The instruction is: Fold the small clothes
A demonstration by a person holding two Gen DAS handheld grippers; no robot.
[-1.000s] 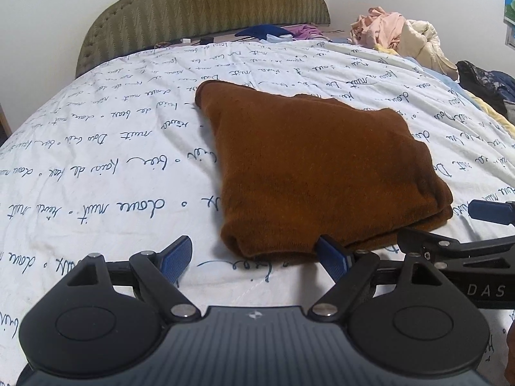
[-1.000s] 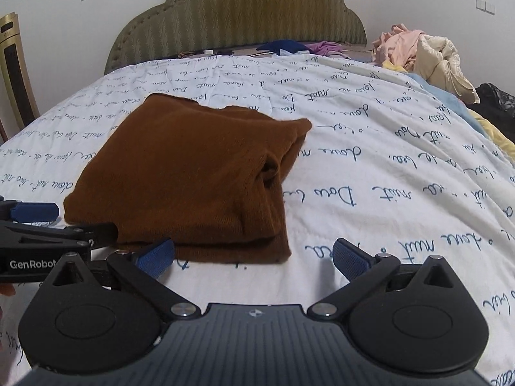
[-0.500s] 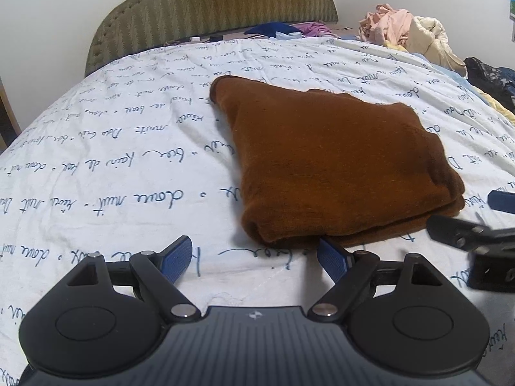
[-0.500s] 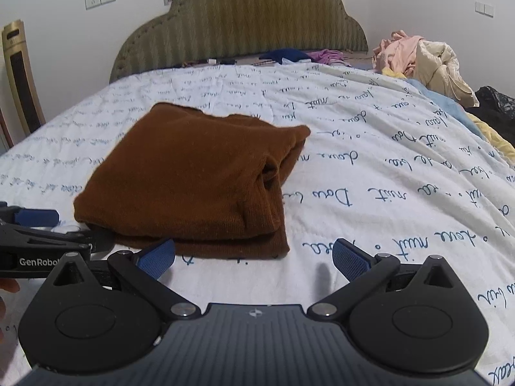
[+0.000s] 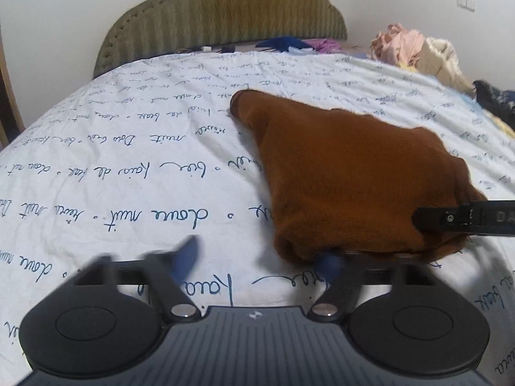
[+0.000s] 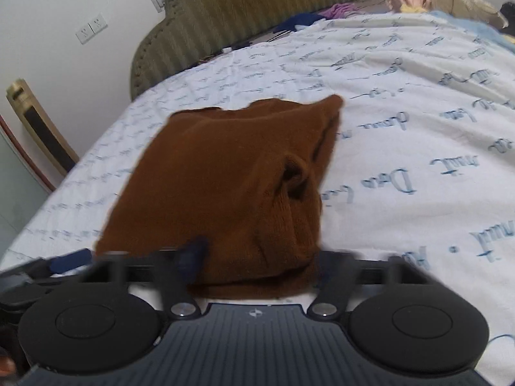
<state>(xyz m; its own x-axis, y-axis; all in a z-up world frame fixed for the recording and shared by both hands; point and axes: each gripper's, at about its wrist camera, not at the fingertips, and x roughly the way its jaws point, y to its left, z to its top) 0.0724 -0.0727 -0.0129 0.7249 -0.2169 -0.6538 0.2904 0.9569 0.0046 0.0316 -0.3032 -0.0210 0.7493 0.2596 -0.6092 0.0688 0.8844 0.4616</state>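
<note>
On the bed (image 5: 96,193), both hand-held grippers have just been closing onto the brown garment (image 5: 347,173).

I see free bedsheet (image 5: 128,177) left of the folded brown garment (image 5: 354,177). On the right, a clothes pile (image 5: 418,51) blocks my way.

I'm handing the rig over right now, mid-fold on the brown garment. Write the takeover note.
Left gripper: jaws have just been closing at the near left corner of the brown garment; grip unclear.
Right gripper: jaws have just been closing around the garment's near right edge; contact blurred.
Garment: already folded into a thick rectangle on the printed bedsheet.
Left: confirm both grips, then probably another fold or moving it aside.
</note>
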